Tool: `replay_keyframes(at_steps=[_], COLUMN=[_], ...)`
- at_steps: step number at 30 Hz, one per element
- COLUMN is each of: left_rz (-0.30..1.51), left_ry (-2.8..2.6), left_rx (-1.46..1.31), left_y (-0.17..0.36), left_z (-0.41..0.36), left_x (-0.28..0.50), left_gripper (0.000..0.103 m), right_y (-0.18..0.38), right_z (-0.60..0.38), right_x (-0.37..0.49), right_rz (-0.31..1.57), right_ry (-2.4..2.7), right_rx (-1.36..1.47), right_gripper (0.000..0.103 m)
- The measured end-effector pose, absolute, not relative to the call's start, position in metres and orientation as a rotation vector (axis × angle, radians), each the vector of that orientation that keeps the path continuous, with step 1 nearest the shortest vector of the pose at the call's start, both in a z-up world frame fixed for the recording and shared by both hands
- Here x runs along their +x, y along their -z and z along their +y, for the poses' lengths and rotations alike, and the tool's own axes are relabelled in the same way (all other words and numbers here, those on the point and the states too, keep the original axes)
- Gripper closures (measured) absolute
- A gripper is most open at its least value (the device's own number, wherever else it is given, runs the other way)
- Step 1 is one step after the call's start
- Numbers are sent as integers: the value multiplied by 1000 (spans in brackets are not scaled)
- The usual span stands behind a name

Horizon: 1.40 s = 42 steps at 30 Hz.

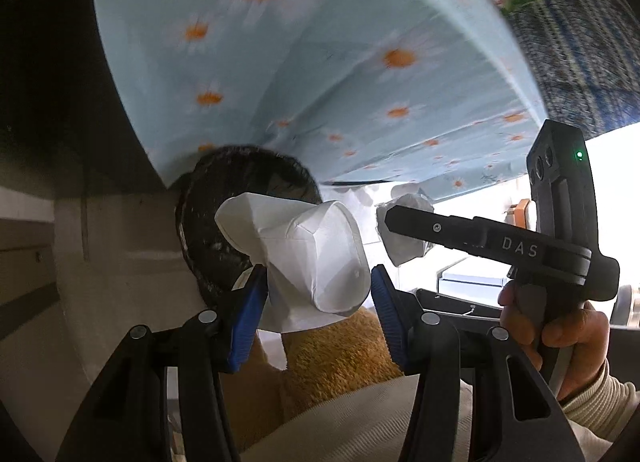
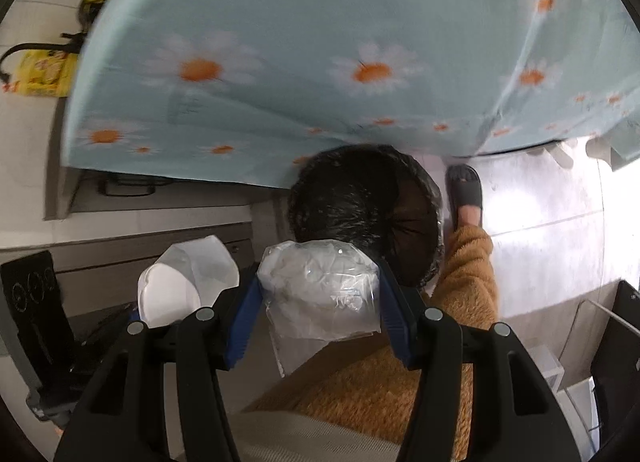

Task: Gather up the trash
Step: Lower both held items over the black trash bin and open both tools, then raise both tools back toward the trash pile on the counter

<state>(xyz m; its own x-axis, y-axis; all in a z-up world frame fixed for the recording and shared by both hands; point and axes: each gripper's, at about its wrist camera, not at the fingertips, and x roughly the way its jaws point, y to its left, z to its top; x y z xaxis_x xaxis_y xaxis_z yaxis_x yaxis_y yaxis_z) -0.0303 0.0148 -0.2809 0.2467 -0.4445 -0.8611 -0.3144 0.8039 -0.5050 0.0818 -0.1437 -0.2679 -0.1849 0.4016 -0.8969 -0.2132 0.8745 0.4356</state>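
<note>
The left tongs [image 1: 318, 294] were closed part-way on a crushed white paper cup [image 1: 308, 258], which sat between the blue pads [image 1: 250, 322] just short of the black-lined bin [image 1: 224, 213] ahead of them. The right tongs [image 2: 316, 310] were likewise clamped on a crumpled clear plastic bag [image 2: 320, 294], its bulk bulging ahead of the fingertips toward the bin [image 2: 360, 201]. Both pieces looked very light and soft, the cup already creased and the film likely slippery, so a hold across the thickest bunched part seemed safest.
</note>
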Motion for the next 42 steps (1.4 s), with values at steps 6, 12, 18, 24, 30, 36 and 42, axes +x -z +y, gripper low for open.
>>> replay_keyframes(at_steps=[6, 12, 18, 24, 30, 36, 42], left_rz=[1411, 1439, 1490, 1497, 1478, 1420, 1337], left_ry=[55, 36, -27, -49, -75, -77, -47], left_rx=[-707, -732, -797, -801, -800, -773, -704], left_y=[327, 357, 379, 381, 371, 341, 295], left_z=[14, 9, 15, 21, 29, 35, 36], left_x=[-23, -16, -14, -17, -21, -23, -23], left_gripper=[51, 49, 26, 26, 26, 26, 26], right_y=[315, 352, 367, 355, 332, 304, 264], right_z=[-145, -144, -157, -177, -186, -192, -205], right_x=[82, 85, 92, 103, 106, 105, 100], right_rz=[1727, 1775, 1798, 1760, 1696, 1651, 1589], right_ry=[-487, -469, -420, -410, -415, -452, -459], right_rx=[177, 240, 321, 374, 363, 403, 451], right_gripper=[47, 46, 26, 26, 26, 26, 26])
